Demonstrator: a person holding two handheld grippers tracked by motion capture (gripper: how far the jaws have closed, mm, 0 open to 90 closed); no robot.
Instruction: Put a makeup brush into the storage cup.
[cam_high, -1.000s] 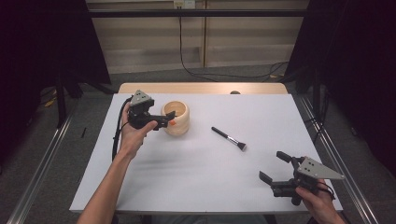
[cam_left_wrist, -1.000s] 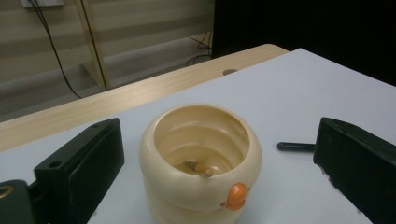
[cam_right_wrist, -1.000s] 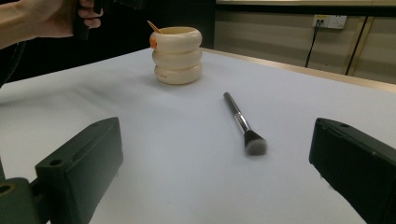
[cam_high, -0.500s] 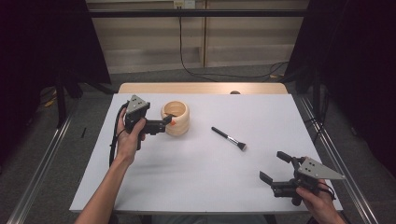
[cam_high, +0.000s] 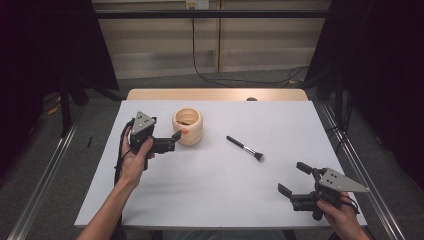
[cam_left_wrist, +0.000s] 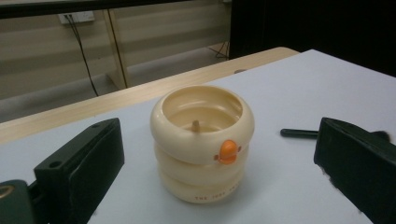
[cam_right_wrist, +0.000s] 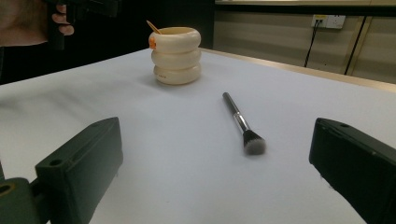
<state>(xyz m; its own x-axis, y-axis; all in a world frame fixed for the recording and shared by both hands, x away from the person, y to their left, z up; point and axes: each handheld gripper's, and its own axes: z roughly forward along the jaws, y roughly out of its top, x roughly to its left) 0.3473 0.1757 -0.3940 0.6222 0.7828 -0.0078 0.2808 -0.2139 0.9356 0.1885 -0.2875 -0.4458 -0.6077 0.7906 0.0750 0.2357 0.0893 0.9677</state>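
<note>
A cream ringed cup (cam_high: 187, 126) with an orange knob stands at the back left of the white sheet. A thin wooden stick (cam_left_wrist: 196, 125) leans inside it. My left gripper (cam_high: 172, 141) hovers just left of the cup, pointing at it, its jaws wide open and apart from the cup (cam_left_wrist: 201, 140). To the right of the cup lies a black makeup brush (cam_high: 245, 148), bristles toward the near right. My right gripper (cam_high: 294, 179) is held open near the front right corner, facing the brush (cam_right_wrist: 240, 122) and the cup (cam_right_wrist: 176, 55) beyond it.
The white sheet (cam_high: 210, 200) covers most of the table, with a bare wooden strip (cam_high: 215, 94) along the far edge. Cables trail from both grippers. Dark curtains hang on both sides, and a metal rail (cam_high: 40, 185) runs on the floor at left.
My left gripper has drawn back from the cup, toward the near left, and its jaw tip no longer reaches the cup's side. The right gripper has stayed put.
</note>
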